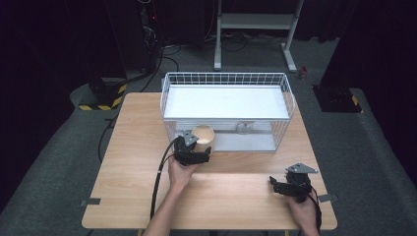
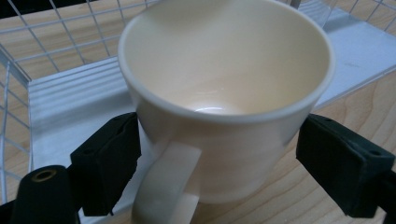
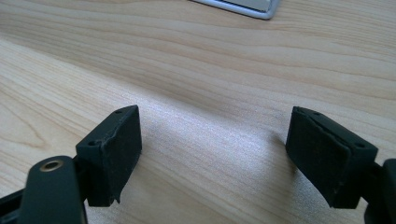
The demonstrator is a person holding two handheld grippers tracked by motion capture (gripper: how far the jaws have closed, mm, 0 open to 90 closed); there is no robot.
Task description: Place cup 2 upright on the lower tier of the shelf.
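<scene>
A cream mug [image 2: 224, 93] sits at the centre of the left gripper view, upright, its empty inside turned to the camera and its handle [image 2: 170, 186] pointing down toward the bottom edge of the frame. The left gripper [image 2: 219, 163] has its two black fingers [image 2: 109, 161] set against the mug's opposite walls, pinching it between them. In the high view the mug [image 1: 203, 136] shows just left of centre, at the front left corner of a white wire basket [image 1: 226, 78], and whether it rests on the wood or is lifted cannot be told. The basket stands on the far half of a light wooden desk [image 1: 137, 147] and carries a flat white shelf [image 1: 223, 102] in its upper part, with a pale tray [image 2: 70, 98] at its floor that appears behind the mug in the left gripper view. A small clear object [image 1: 244, 128] lies under the shelf; it is too small to identify. The left hand [image 1: 180, 173] comes up from the bottom of the frame, a black cable [image 1: 158, 182] trailing beside it. The right gripper [image 1: 280, 186] rests at the lower right of the desk, well apart from the basket, its fingers [image 3: 112, 154] spread wide over bare wood with nothing between them.
</scene>
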